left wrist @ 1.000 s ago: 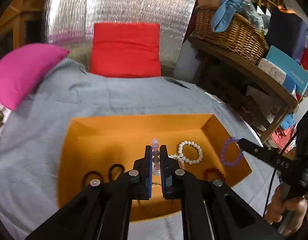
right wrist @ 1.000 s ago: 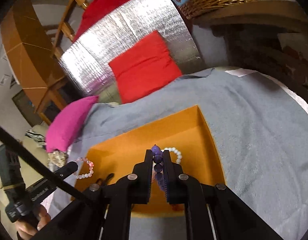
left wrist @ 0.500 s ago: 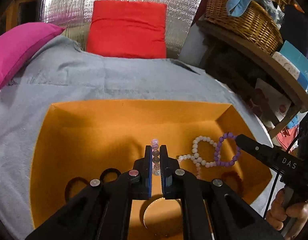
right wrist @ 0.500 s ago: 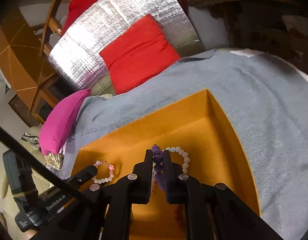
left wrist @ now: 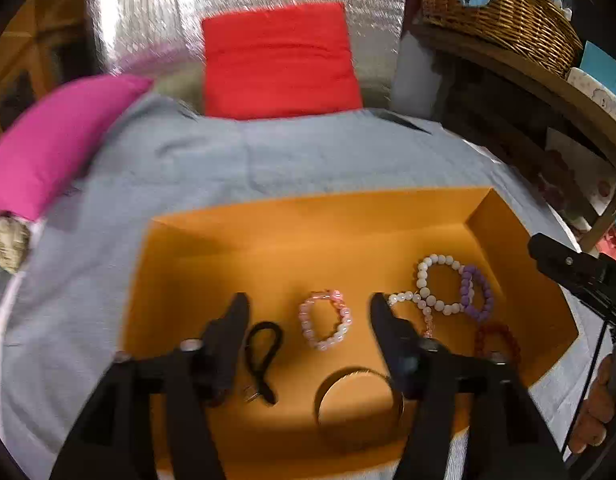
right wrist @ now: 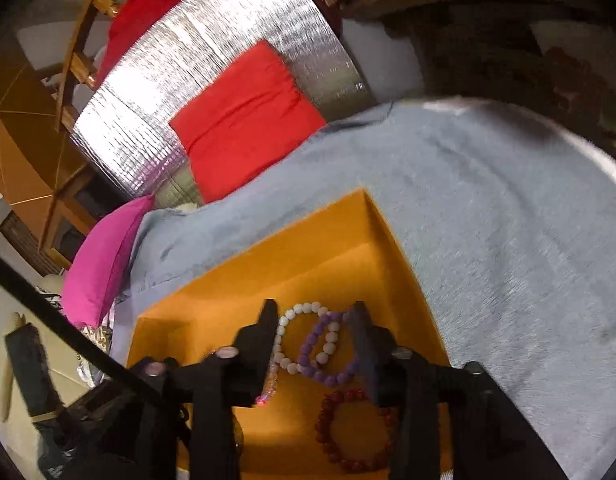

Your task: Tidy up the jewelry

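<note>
An orange tray (left wrist: 308, 216) (right wrist: 328, 232) lies on a grey cloth. My left gripper (left wrist: 308, 314) hangs over it with its jaws opening. A pink bead bracelet (left wrist: 304, 318) lies loose on the tray floor between the fingers, untouched. My right gripper (right wrist: 312, 322) is also opening above a purple bracelet (right wrist: 326, 379) (left wrist: 488, 300), which rests partly on a white bead bracelet (right wrist: 285, 320) (left wrist: 422, 276). Neither pad presses on it. A dark red bracelet (right wrist: 328, 400) (left wrist: 500, 328), a gold bangle (left wrist: 358, 396) and a black cord loop (left wrist: 263, 344) also lie in the tray.
Behind the tray stand a red cushion (left wrist: 275, 60) and a silver foil panel (left wrist: 147, 12), and a pink pillow (left wrist: 47, 140) lies at the left. A wooden shelf with a wicker basket (left wrist: 500, 12) is at the right. A hand (left wrist: 592, 412) holds the right gripper.
Both grippers have opened and sunk toward the tray. The pink bracelet left the left jaws and the purple one left the right jaws; both now lie in the tray.
</note>
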`<state>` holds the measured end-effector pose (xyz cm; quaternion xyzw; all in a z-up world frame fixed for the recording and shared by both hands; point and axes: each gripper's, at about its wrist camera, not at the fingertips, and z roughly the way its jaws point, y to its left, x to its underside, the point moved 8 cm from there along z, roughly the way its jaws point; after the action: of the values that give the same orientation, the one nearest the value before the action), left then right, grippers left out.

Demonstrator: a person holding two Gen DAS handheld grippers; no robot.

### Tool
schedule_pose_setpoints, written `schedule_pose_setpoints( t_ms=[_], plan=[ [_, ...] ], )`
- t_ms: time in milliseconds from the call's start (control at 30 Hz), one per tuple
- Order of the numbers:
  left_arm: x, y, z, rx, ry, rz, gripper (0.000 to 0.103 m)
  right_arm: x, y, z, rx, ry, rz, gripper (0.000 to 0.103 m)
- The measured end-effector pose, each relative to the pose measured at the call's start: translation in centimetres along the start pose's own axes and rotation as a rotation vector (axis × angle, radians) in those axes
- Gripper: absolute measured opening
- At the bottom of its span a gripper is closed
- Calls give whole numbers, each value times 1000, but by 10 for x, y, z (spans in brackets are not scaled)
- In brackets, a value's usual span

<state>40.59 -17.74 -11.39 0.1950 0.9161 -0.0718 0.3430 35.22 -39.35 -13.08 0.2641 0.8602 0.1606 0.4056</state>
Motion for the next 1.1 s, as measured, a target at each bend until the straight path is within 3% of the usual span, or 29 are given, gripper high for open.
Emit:
schedule_pose_setpoints(
  t_ms=[67,200,300,467,667,833,1100],
  plan=[
    [0,3,-27,-67,-43,27,69,0,9,-17,-22,-17,-25,45],
    [18,16,-82,-221,-132,43,81,5,27,-56,-18,-58,-121,45],
    [32,21,-114,-268,-146,51,81,14,40,-93,25,-100,-219,53],
    [68,32,-169,-268,-211,-30,89,39,50,-147,117,-157,-357,55],
    [95,59,-191,-298,-261,-136,92,87,52,-177,163,-148,-416,59],
    [95,77,-181,-315,-256,-150,93,96,60,-168,169,-149,-424,62],
    [91,68,-164,-252,-243,-120,93,103,61,-136,156,-98,-383,63]
  ],
)
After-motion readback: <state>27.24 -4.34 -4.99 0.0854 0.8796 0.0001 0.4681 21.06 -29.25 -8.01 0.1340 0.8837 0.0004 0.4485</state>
